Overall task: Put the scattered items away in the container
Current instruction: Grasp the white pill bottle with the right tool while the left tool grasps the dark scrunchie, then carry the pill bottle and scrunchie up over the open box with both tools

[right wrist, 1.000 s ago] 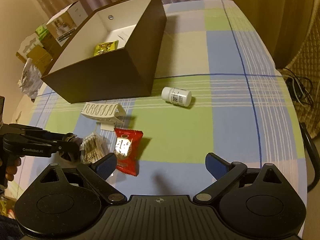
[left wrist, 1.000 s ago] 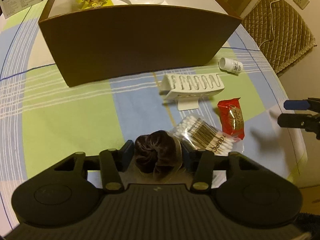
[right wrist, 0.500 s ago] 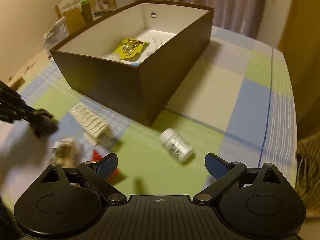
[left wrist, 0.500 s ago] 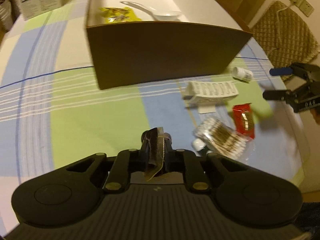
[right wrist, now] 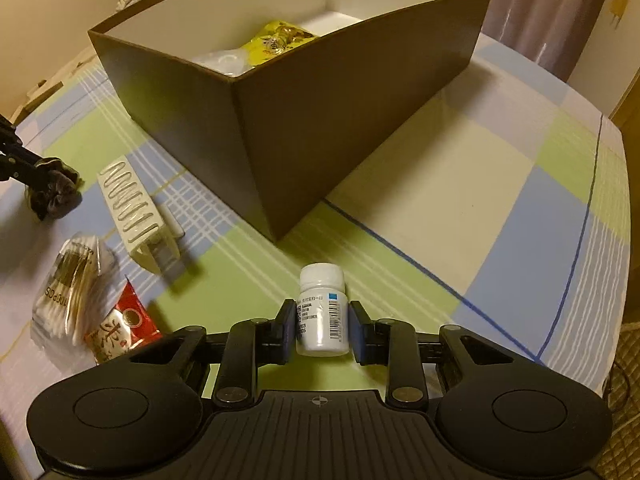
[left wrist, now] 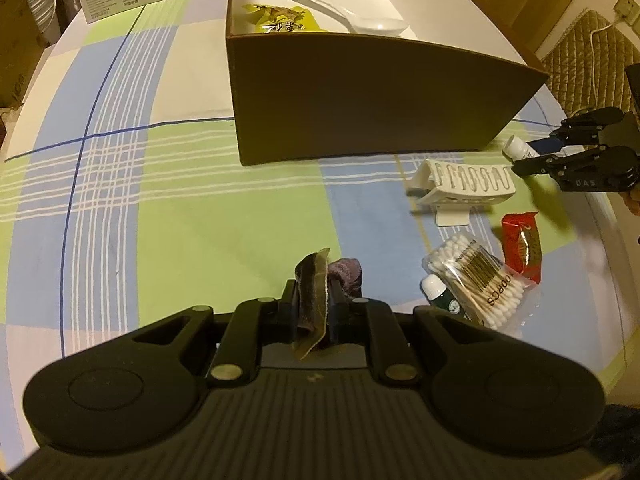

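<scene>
**Both claws loaded beside the open box**

The left gripper [left wrist: 314, 306] is clenched on a dark brown scrunchie [left wrist: 316, 294], the fabric squashed flat between its pads and bulging out ahead of the fingertips. In the right wrist view the scrunchie hangs just above the checked tablecloth [left wrist: 168, 216], clear of it by its shadow.

The right gripper [right wrist: 322, 326] has just been closing, and a small white pill bottle [right wrist: 322, 312] lies between its jaws. Both pads sit against the bottle's labelled sides, so it is grasped, with the cap pointing away from the claw. Whether the bottle is lifted off the cloth cannot be told.

Ahead of the left claw and slightly to its right stands the brown cardboard box [left wrist: 360, 100], open at the top and white inside. A yellow snack packet [left wrist: 280, 20] and a white spoon [left wrist: 360, 20] already lie in it. From the right claw the box is straight ahead, its near corner facing the bottle.

To the right of the left claw, near it, lie a bag of cotton swabs [left wrist: 480, 284] with a small green bottle [left wrist: 440, 294] touching its near edge, and a red sachet [left wrist: 522, 246] just beyond. Further ahead on that side sits a white slotted rack [left wrist: 466, 184], between the swabs and the box. The same loose items appear to the left of the right claw.
</scene>
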{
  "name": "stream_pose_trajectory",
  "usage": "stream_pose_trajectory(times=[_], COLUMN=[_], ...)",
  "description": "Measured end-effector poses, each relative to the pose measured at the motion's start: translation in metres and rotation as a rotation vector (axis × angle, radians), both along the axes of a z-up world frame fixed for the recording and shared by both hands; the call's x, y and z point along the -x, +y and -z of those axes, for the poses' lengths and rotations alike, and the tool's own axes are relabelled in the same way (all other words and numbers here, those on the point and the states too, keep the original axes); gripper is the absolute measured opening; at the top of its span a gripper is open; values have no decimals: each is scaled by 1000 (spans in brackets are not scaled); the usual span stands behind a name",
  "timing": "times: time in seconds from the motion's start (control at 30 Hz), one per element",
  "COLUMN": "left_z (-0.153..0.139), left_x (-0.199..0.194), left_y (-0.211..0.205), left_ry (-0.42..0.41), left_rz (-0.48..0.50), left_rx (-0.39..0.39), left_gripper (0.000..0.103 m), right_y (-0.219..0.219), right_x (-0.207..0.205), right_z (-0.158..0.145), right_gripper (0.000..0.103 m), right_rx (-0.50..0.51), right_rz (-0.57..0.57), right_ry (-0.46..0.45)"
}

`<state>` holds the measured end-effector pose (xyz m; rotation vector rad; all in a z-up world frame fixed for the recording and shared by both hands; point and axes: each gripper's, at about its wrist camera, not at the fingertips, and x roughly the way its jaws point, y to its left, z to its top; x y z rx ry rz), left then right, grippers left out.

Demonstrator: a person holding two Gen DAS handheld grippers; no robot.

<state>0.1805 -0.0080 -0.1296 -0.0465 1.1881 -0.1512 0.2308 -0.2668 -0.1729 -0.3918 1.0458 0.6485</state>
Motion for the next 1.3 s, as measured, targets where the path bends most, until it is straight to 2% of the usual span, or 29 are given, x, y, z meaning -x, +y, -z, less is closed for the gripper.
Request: stream_pose_trajectory(times=[0.23, 0.43, 0.63, 0.8, 1.03, 1.3], left_z=[-4, -9, -16, -23, -38, -73], left_x=[0, 2, 7, 11, 13, 15], left_y=[-9, -13, -16, -15, -12, 0], left_ry=[-4, -16, -46, -77, -119, -204], left_rz=[22, 48, 76, 92, 107, 114], left_rx=[-41, -66, -89, -94, -88, -44], left_gripper=[10, 9, 8, 8, 8, 7], right_y=[1, -10, -15, -14, -10, 3], right_x=[25, 44, 52, 55, 53, 45], right_z=[-5, -20, -42, -61, -84, -109], right_gripper=[30, 30, 30, 30, 30, 30], right_rx=[-25, -155, -261, -341, -403, -443], right_rz=[102, 251, 355, 384, 403, 385], right_ry=[33, 85, 126, 137, 115, 66])
